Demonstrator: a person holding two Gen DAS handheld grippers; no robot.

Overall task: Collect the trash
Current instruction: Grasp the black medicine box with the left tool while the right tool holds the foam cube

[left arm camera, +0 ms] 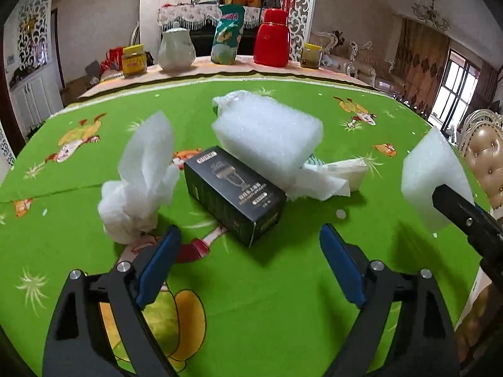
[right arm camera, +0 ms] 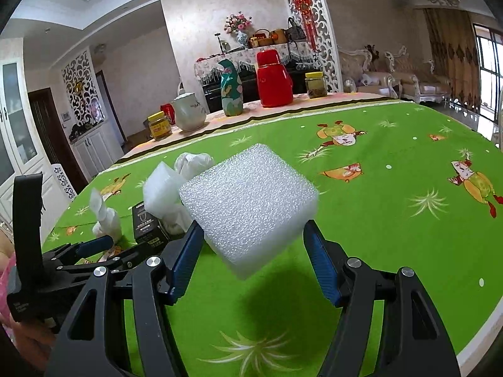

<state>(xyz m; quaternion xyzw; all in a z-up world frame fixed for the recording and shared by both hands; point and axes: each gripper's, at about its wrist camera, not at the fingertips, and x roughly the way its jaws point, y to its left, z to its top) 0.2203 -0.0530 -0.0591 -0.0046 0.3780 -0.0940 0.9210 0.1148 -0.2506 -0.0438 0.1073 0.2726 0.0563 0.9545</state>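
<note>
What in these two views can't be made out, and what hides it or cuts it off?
- Left wrist view: the printed text on the black box is too small to read.
- Left wrist view: the paper wrapper is half hidden behind the larger foam block.
- Right wrist view: the held foam cube hides the tablecloth behind it.
- Both views: no trash bin appears.

Each camera sat just behind its own fingers, looking forward and down across the green table (left arm camera: 283, 298) from close by. Both views shared the black box (left arm camera: 234, 194) and the red flask (right arm camera: 273, 78).
</note>
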